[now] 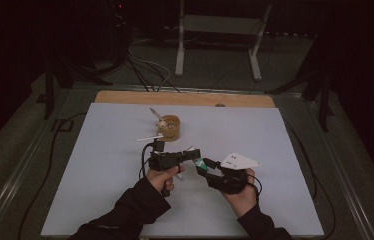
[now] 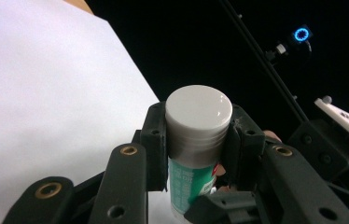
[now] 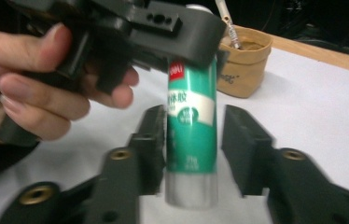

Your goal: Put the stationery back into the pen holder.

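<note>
A green glue stick (image 1: 201, 163) with a white cap (image 2: 198, 112) hangs above the white table cover (image 1: 100, 175), between my two grippers. My left gripper (image 1: 194, 155) is shut on the cap end, both pads pressed against its sides (image 2: 196, 135). In the right gripper view the stick's green body (image 3: 191, 116) stands upright between the jaws of my right gripper (image 3: 193, 149). Those jaws are open: the right pad (image 3: 245, 149) stands clear of the stick and the left one is close beside it. The left gripper's black body (image 3: 163, 28) and the hand holding it sit over the stick's top.
A tan paper pouch (image 1: 170, 127) holding a pen stands behind the grippers, mid-table (image 3: 245, 60). A white pen (image 1: 147, 138) lies left of it. The wooden table edge (image 1: 185, 98) runs along the back, with a metal stand (image 1: 220, 30) and cables beyond.
</note>
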`<action>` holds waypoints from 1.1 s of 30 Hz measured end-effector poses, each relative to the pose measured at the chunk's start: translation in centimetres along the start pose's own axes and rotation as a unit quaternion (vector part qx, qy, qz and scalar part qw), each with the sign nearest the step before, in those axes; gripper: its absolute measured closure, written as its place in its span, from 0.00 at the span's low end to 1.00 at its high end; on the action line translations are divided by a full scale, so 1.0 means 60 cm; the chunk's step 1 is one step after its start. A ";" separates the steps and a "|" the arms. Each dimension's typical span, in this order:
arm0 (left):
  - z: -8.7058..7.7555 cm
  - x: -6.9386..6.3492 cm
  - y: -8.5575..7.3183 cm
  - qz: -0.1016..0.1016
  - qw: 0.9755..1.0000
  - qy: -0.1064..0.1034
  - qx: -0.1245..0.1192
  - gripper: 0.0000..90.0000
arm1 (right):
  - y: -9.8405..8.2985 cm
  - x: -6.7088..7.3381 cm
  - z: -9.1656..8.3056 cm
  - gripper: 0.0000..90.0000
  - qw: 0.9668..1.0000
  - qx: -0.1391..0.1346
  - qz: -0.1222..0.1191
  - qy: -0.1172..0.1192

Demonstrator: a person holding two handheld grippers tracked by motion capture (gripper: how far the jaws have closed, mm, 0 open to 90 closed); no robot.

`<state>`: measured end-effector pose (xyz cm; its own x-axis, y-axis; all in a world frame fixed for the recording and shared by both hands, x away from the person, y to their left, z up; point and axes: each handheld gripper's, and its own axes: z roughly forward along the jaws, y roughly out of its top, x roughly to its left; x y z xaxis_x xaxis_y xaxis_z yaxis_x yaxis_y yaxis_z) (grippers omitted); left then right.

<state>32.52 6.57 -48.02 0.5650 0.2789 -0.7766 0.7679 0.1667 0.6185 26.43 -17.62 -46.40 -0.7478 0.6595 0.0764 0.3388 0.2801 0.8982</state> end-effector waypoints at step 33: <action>-0.043 -0.024 0.070 0.138 0.986 0.092 0.004 0.74 | -0.026 -0.049 -0.030 0.11 0.996 0.025 0.070 0.040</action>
<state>34.13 9.32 -43.97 0.6888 0.4803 -0.5430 0.5953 0.0526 0.8018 27.07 -21.22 -47.24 -0.7339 0.6370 0.2360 0.4698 0.2251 0.8536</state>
